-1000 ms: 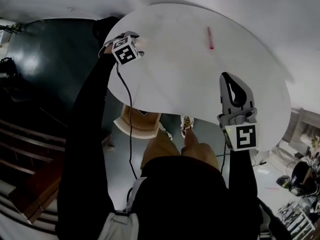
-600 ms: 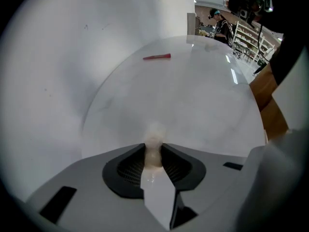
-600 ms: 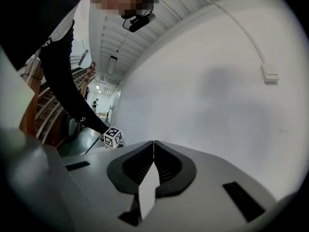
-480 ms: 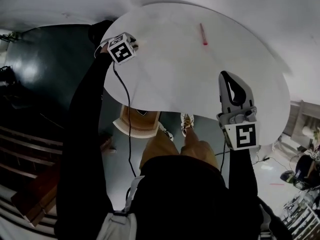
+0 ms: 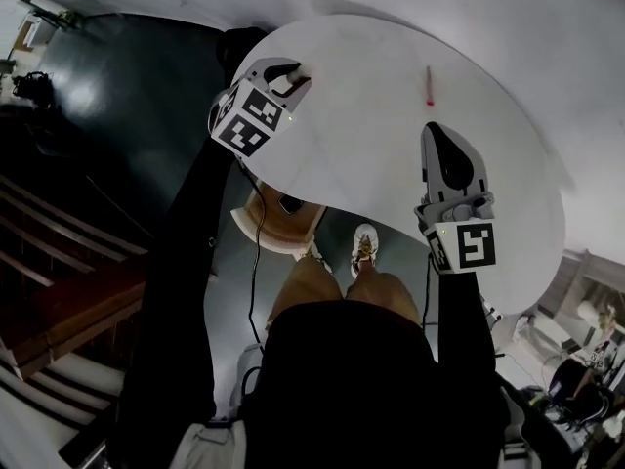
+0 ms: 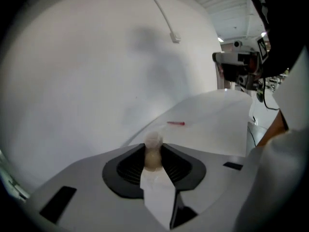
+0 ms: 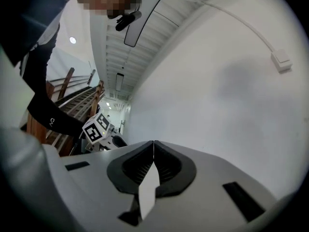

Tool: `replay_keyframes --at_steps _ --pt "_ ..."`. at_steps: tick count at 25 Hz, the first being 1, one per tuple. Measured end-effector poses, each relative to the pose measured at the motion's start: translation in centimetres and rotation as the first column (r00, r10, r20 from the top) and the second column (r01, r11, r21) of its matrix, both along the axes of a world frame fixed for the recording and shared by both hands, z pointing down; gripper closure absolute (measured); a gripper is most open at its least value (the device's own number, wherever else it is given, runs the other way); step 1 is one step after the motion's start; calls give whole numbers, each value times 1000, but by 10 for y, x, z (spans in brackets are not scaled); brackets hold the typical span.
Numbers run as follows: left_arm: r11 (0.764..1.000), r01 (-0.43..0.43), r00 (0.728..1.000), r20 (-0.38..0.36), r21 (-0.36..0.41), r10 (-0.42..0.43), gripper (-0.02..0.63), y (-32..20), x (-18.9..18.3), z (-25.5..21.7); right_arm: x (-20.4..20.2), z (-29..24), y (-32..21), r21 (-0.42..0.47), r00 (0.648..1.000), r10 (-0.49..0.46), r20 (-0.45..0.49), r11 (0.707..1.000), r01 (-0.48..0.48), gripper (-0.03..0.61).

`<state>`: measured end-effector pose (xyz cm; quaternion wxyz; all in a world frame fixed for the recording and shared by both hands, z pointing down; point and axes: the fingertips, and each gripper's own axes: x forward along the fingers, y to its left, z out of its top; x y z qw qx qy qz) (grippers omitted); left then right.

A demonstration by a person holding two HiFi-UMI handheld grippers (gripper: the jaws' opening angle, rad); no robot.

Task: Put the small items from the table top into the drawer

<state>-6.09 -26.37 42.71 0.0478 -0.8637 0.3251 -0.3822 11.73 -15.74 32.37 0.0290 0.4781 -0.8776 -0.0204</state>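
Observation:
My left gripper (image 5: 295, 74) hangs above the left edge of the round white table (image 5: 371, 154). Its jaws have just been closing, and in the left gripper view they (image 6: 153, 148) are shut on a small pale cylindrical item (image 6: 153, 153) that sticks up between the pads. A red pen (image 5: 429, 86) lies on the far side of the table; the same red pen (image 6: 176, 123) shows beyond the held item. My right gripper (image 5: 437, 135) hovers over the table's right part, shut with nothing in it, its pads (image 7: 153, 149) pressed together. Below the table's front edge an open wooden drawer (image 5: 256, 231) shows.
The person's legs and shoes (image 5: 363, 247) stand by the drawer. A dark floor (image 5: 117, 96) and wooden stairs (image 5: 59, 291) lie to the left. A white wall with a cable duct (image 6: 164, 18) stands behind the table. Clutter (image 5: 576, 379) fills the right corner.
My left gripper has risen from the table's left edge and tilted, carrying the small pale item. The right gripper has barely shifted. The pen lies as before.

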Motion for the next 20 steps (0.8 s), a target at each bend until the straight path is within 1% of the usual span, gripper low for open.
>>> replay_keyframes --at_steps 2,4,7,11,13,15,18,20 --pt "999 29 997 -68 43 -26 497 24 8 -21 -10 -5 -1 14 1000 -28 12 1000 28 551" --pt "994 76 989 -133 84 -64 497 47 14 -41 -21 -10 -1 29 998 -54 30 998 53 551" --pt "978 167 959 -250 122 -133 497 72 18 -68 -36 -23 1 60 994 -96 52 994 93 551" --pt "954 262 920 -335 145 -202 496 98 14 -87 -53 -32 2 77 988 -144 62 987 139 551" --pt "934 315 898 -370 168 -237 495 112 7 -101 -62 -38 3 92 983 -172 66 982 166 551" --pt "907 374 873 -405 193 -273 495 126 -5 -115 -73 -43 7 103 978 -198 71 976 190 551" --pt "861 452 830 -463 231 -312 495 146 -20 -138 -86 -47 12 111 970 -232 65 968 224 551" --pt "823 503 804 -493 264 -333 494 161 -32 -153 -98 -50 15 118 963 -265 59 959 256 552"
